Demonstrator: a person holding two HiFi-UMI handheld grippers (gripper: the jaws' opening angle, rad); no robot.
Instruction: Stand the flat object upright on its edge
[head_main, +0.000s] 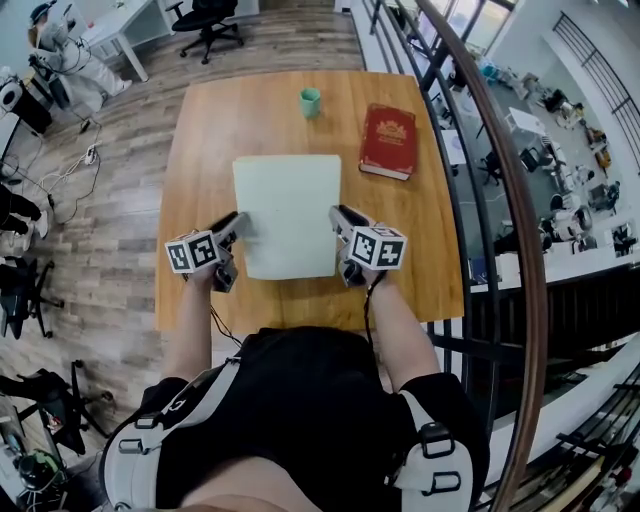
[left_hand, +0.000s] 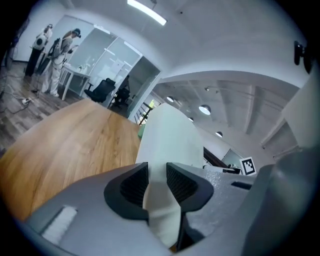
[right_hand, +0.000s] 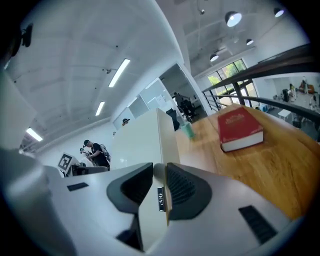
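The board (head_main: 288, 205) sits between both tools: left gripper (head_main: 238, 226) clamped on its left edge — right gripper (head_main: 338, 218) clamped on the right.

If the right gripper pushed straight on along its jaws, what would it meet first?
The right gripper is clamped on the white board, which fills that line. Beyond the board, the green cup looks nearest the line; the red book lies off to the right. Depth is unclear.
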